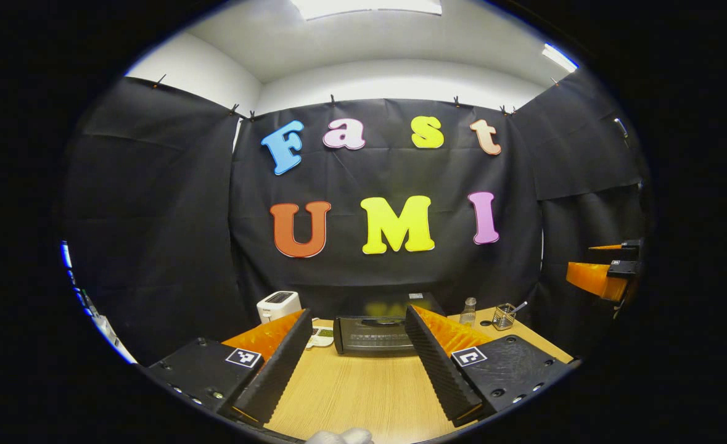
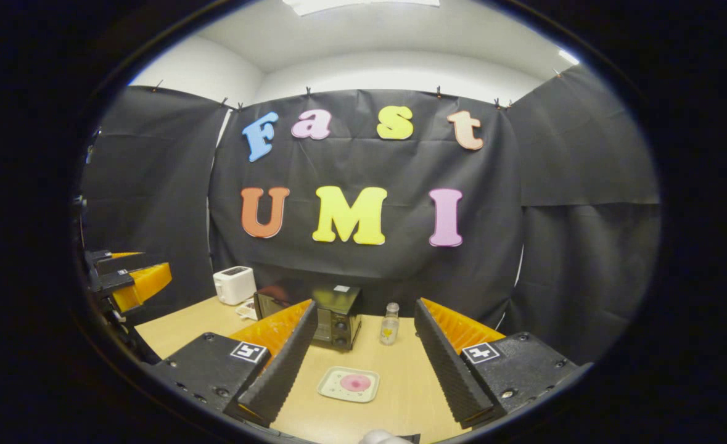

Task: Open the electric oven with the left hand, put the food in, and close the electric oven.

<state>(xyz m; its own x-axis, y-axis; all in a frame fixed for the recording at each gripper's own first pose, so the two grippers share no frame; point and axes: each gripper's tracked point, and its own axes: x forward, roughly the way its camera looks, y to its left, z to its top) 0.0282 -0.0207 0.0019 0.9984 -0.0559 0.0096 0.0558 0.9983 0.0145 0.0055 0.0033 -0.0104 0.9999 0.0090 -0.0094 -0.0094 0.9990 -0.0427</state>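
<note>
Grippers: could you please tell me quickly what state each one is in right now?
Left gripper: open, holding nothing, above the light wooden table.
Right gripper: open, holding nothing.

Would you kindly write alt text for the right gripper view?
The open right gripper hovers above a wooden table, framing a small plate with pink food. Behind stand a closed black oven, a white toaster and a small bottle.
</note>
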